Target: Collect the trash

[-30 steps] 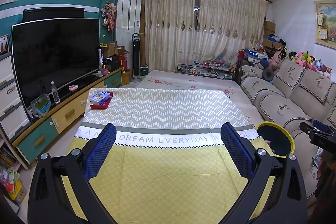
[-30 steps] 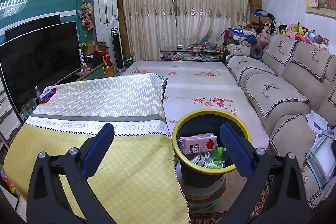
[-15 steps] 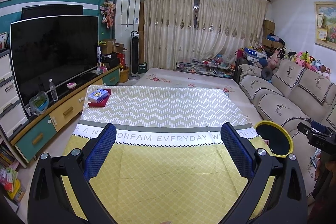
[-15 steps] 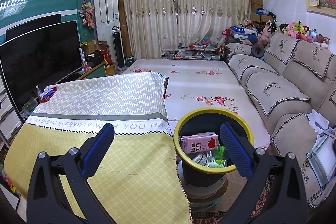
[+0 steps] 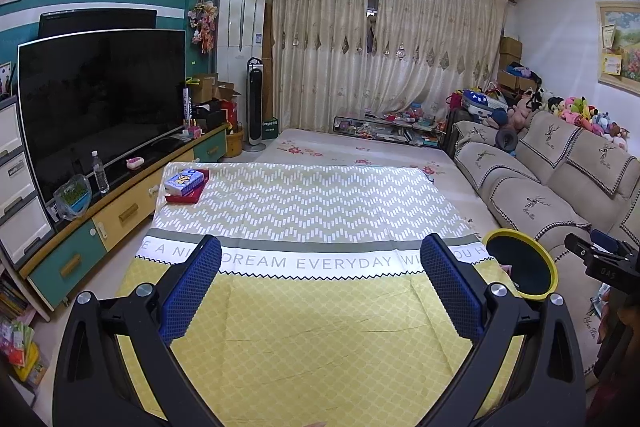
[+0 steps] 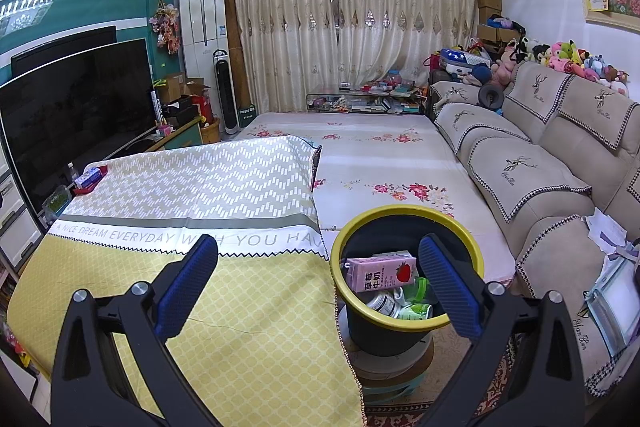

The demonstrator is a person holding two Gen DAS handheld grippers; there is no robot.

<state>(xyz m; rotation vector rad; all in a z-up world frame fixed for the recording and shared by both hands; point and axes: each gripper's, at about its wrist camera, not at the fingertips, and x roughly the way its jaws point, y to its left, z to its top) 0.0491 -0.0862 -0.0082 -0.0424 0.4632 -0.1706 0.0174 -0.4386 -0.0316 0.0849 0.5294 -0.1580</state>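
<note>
Right claw (image 6: 318, 283) released and empty, as a second ago, my view edging nearer the bin (image 6: 408, 315) holding carton (image 6: 380, 273); left claw (image 5: 320, 283) released too, collecting likely finished

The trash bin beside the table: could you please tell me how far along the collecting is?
Done: the yellow-rimmed bin holds a pink strawberry milk carton and other containers. In hand: nothing; left gripper and right gripper are open and empty. Left: perhaps the blue box at the tablecloth's far corner.
</note>
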